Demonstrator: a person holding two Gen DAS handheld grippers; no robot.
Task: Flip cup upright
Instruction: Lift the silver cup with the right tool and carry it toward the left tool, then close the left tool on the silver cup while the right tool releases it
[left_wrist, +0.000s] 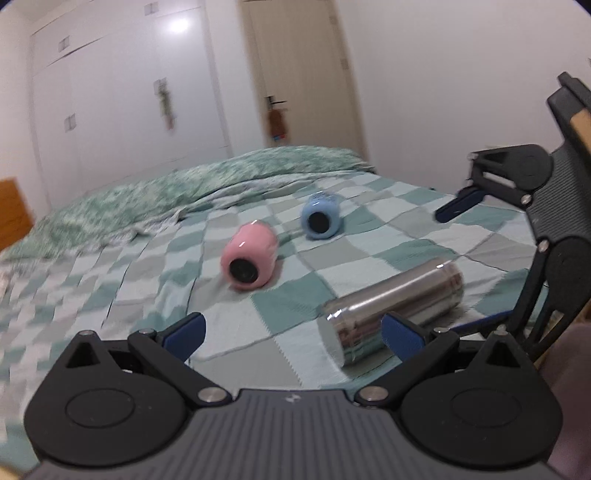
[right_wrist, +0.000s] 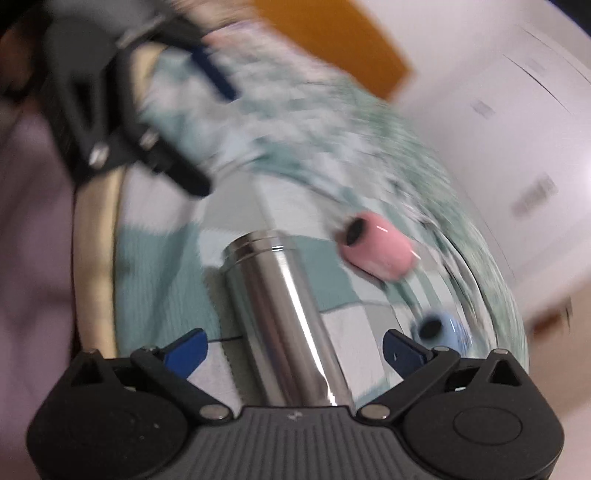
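Note:
A shiny steel cup (left_wrist: 391, 306) lies on its side on the checked bedspread (left_wrist: 147, 273). A pink cup (left_wrist: 250, 261) and a blue cup (left_wrist: 320, 218) also lie on their sides farther back. My left gripper (left_wrist: 293, 332) is open, with the steel cup's near end by its right finger. My right gripper (right_wrist: 293, 349) is open and straddles the steel cup (right_wrist: 280, 317), its fingers apart from the cup's sides. The right gripper also shows in the left wrist view (left_wrist: 517, 192) at the right edge. The pink cup (right_wrist: 376, 251) and blue cup (right_wrist: 441, 330) show blurred in the right wrist view.
A bunched green quilt (left_wrist: 207, 184) lies along the bed's far side. White wardrobes (left_wrist: 122, 96) and a door (left_wrist: 306, 81) stand behind. A wooden bedside piece (left_wrist: 13, 210) is at the left. The left gripper (right_wrist: 122, 122) shows in the right wrist view's upper left.

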